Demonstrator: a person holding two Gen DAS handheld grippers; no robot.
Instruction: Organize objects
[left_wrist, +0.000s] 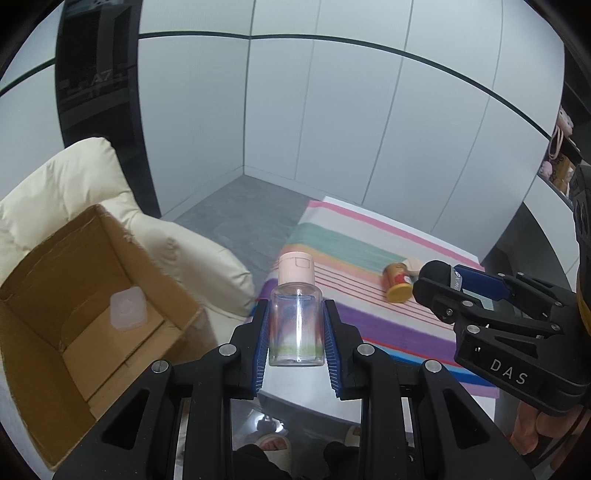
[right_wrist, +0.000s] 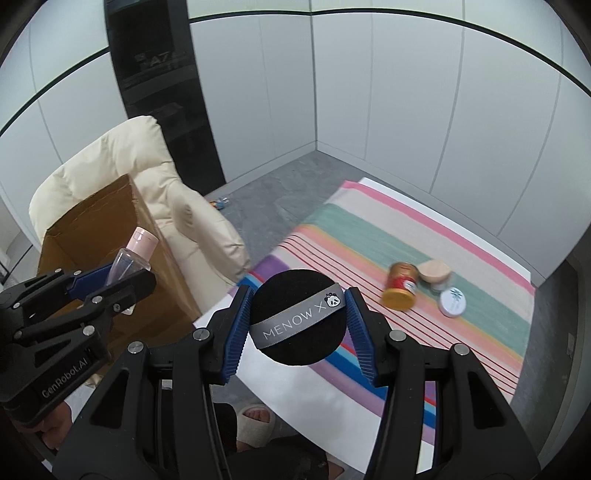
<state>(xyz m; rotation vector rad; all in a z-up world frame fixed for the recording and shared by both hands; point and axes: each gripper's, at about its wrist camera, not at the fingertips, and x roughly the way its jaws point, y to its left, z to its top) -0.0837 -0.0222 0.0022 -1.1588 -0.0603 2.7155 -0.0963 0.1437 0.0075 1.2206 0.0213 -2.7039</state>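
Two loads: bottle (left_wrist: 296, 317) in left gripper (left_wrist: 295, 332).

A cream padded armchair (right_wrist: 147, 184) stands at the left on a grey floor (right_wrist: 273, 192), in front of a tall black shelf unit (right_wrist: 162, 92). White panelled walls (left_wrist: 351, 110) meet in a corner behind it, crossed by a thin dark line. A small colourful item (right_wrist: 220, 202) lies on the floor near the armchair; it is too small to identify. At the right edge of the left wrist view, white shelves (left_wrist: 561, 162) hold pink plush items. A foot in a pale slipper (right_wrist: 255, 421) shows at the bottom.
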